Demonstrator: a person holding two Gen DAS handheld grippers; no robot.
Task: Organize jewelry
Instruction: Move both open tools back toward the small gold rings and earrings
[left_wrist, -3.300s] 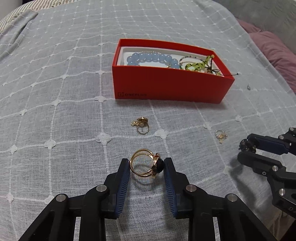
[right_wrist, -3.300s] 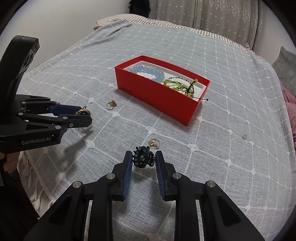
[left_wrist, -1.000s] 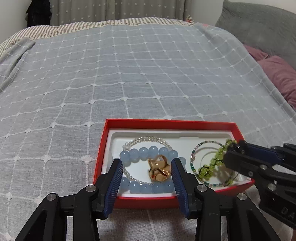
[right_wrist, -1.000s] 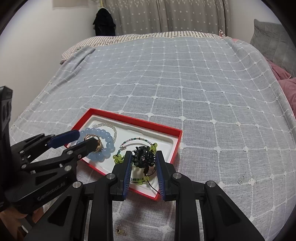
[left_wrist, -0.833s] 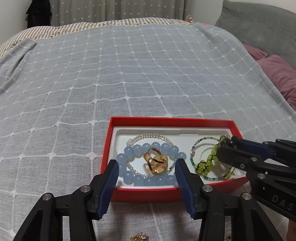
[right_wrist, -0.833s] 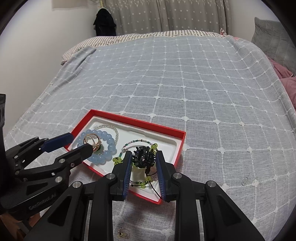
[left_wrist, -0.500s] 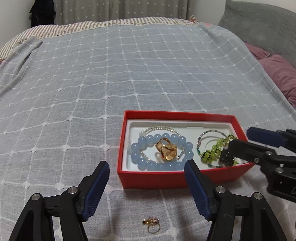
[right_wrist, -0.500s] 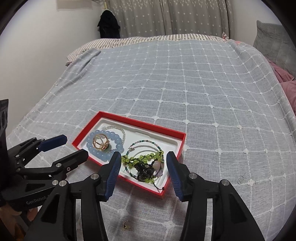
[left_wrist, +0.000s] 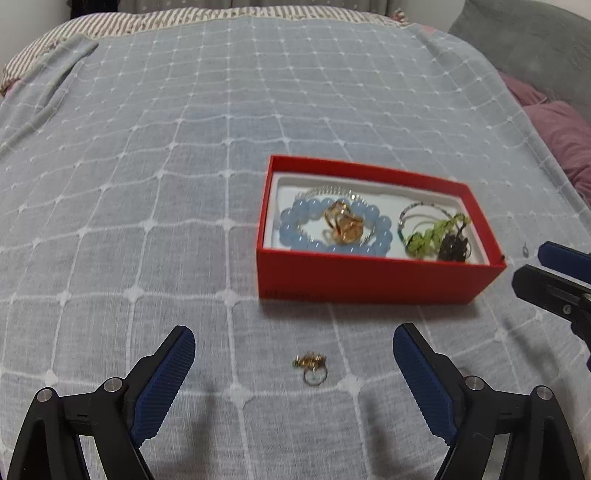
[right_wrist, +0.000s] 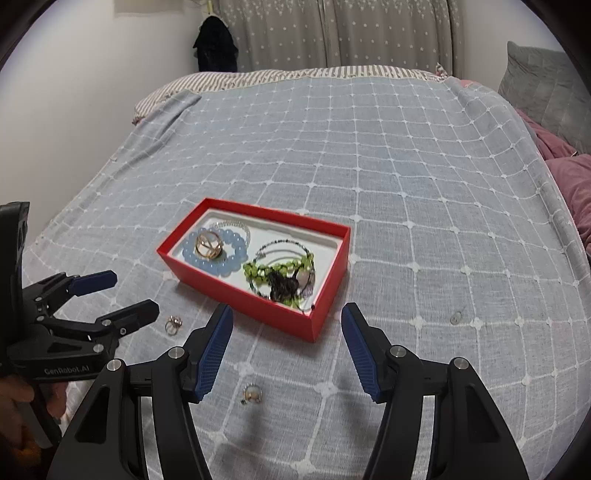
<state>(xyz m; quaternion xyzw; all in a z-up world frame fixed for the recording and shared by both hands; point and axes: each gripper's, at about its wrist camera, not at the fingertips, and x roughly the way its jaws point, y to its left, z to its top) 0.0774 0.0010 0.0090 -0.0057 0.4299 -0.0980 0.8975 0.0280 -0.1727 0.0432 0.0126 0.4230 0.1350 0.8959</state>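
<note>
My left gripper (left_wrist: 293, 349) stands wide, its jaws having just been opening, and nothing is pressed between the blue pads (left_wrist: 166, 384); a small gold ring (left_wrist: 311, 367) lies on the bedspread (left_wrist: 147, 166) in the gap between the fingers, touching neither. My right gripper (right_wrist: 286, 349) also stands apart, its jaws likewise having just been opening, and it holds nothing; a small pale earring (right_wrist: 252, 393) lies on the cloth below the gap, nearer the left finger. Beyond both grippers sits the red box (left_wrist: 369, 275), open-topped with a white liner. In its left part a blue bead bracelet (left_wrist: 295, 216) lies flat, with a thin clear-bead bracelet (left_wrist: 325, 191) behind it and a gold ring with a dark stone (left_wrist: 341, 227) resting inside the blue loop. In its right part lies a green bead bracelet (left_wrist: 428, 236) with a thin wire bangle (left_wrist: 417, 210), and a dark clustered piece (left_wrist: 452, 243) rests on top of them near the front wall. From the right wrist view, another tiny item (right_wrist: 457, 316) lies on the bedspread to the right of the box, too small to identify. Grey and mauve pillows (right_wrist: 569, 177) sit at the right edge of the bed.
</note>
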